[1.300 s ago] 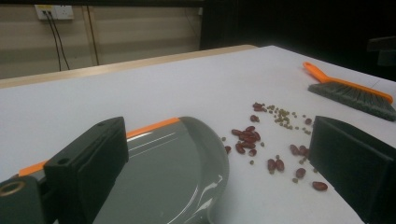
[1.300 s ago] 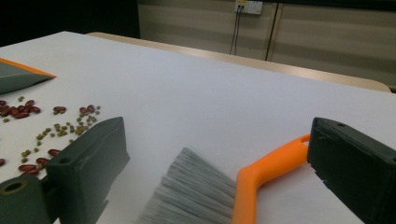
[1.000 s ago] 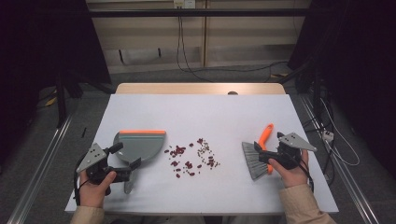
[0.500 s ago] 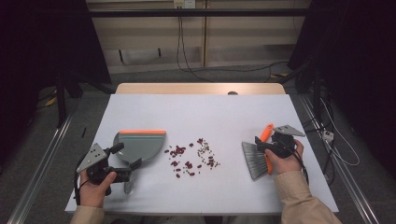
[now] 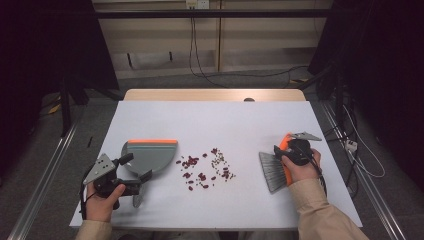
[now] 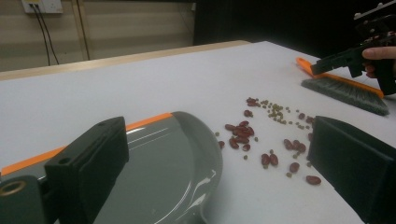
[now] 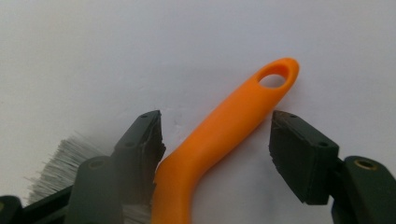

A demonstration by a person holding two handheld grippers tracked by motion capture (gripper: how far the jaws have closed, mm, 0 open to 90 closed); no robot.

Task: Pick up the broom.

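Right gripper [image 7: 217, 140] has just been closing w/ jaws not clamped yet around the brush [image 5: 276, 167] handle at the table's [image 5: 210, 120] right side, prob light, stiff, slick plastic, so grab mid-handle.

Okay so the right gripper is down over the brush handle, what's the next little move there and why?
Probably finish closing the right gripper on the brush. Its jaws have just been closing and now straddle the orange handle, but the far jaw still stands clear of it, so nothing is gripped. The brush lies flat on the table, with the beans unswept beside the dustpan.
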